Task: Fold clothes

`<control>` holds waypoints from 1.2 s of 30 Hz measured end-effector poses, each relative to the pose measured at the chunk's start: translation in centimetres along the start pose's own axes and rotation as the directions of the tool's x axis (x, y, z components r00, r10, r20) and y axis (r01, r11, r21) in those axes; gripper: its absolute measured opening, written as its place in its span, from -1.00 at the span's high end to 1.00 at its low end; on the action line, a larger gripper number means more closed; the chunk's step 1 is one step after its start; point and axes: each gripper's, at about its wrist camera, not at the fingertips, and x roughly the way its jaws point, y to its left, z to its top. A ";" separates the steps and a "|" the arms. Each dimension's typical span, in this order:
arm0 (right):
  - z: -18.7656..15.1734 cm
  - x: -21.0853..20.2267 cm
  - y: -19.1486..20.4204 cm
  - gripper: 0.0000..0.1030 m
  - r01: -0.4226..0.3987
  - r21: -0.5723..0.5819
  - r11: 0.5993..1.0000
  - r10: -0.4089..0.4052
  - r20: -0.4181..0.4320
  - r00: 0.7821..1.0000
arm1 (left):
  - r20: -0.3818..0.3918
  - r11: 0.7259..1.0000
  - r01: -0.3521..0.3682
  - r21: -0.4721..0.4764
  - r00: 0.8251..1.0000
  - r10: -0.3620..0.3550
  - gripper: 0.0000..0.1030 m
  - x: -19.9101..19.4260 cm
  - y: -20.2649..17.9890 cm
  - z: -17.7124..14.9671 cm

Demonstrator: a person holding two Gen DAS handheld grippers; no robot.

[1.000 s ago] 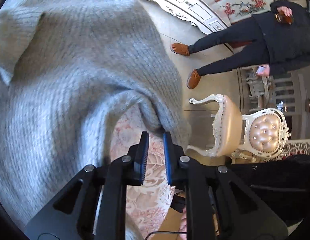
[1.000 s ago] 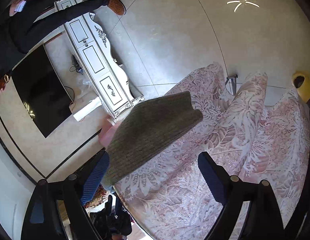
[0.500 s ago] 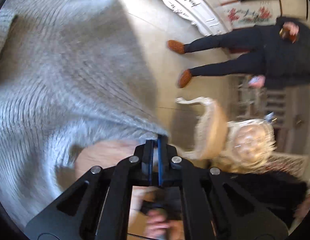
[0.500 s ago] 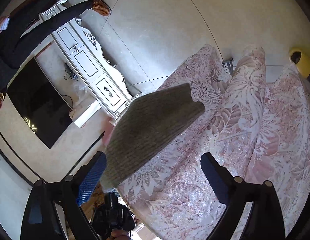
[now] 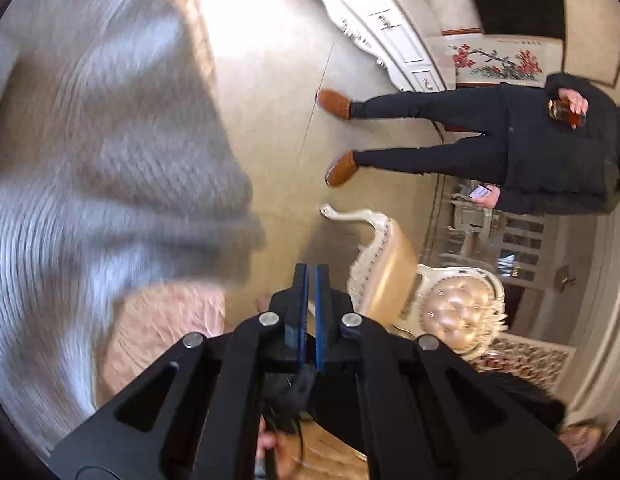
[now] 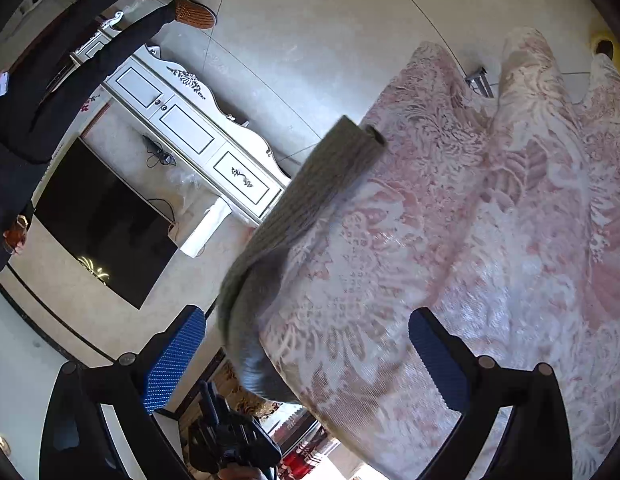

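Note:
A grey knitted sweater fills the left of the left wrist view, blurred by motion, lying over a pink patterned cloth. My left gripper is shut with nothing between its pads, just right of the sweater's edge. In the right wrist view a part of the sweater hangs along the left edge of the pink patterned cloth. My right gripper is wide open and empty, with the sweater's lower end between its fingers but apart from both.
A person in black stands on the tiled floor beyond the cloth. A cream and gold chair is near the left gripper. A white cabinet and a dark TV screen stand by the wall.
My left gripper closed from slightly open, then pulled right, clear of the sweater's edge. The sweater part in the right wrist view turned edge-on and dropped against the cloth.

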 end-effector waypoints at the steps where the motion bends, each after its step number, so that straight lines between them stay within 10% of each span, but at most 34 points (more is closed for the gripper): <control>1: 0.6 0.5 0.3 -1.00 0.000 0.004 1.000 0.000 0.009 1.000 | 0.012 0.999 -0.034 0.032 0.999 0.033 0.94 -0.1 -0.4 -0.2; 6: 3.4 2.4 1.4 -1.00 0.079 -0.042 0.996 -0.078 0.024 0.997 | 0.024 0.987 -0.138 0.083 0.990 0.136 0.89 0.1 -0.3 -1.3; 10: 5.8 4.5 1.3 -1.00 0.160 -0.066 0.985 -0.161 -0.011 0.987 | 0.037 0.985 -0.171 -0.008 0.985 0.171 -0.12 1.7 1.4 -2.5; 13: 7.3 6.6 1.9 -1.00 0.216 -0.114 0.970 -0.223 -0.050 0.974 | 0.063 0.980 -0.183 -0.073 0.980 0.188 -0.27 2.6 2.5 -2.9; 18: 7.6 8.2 4.9 -1.00 0.255 -0.241 0.936 -0.276 -0.056 0.959 | 0.113 0.968 -0.236 -0.084 0.963 0.244 -0.19 4.2 1.9 -1.4; 22: 8.1 9.7 6.9 -1.00 0.288 -0.307 0.907 -0.328 -0.087 0.941 | 0.088 0.941 -0.336 -0.038 0.937 0.338 0.84 4.8 1.5 -1.1; 36: 11.0 14.6 5.2 -1.00 0.394 -0.324 0.860 -0.464 -0.175 0.868 | 0.125 0.833 -0.446 0.329 0.894 0.430 0.89 0.9 -1.0 -5.4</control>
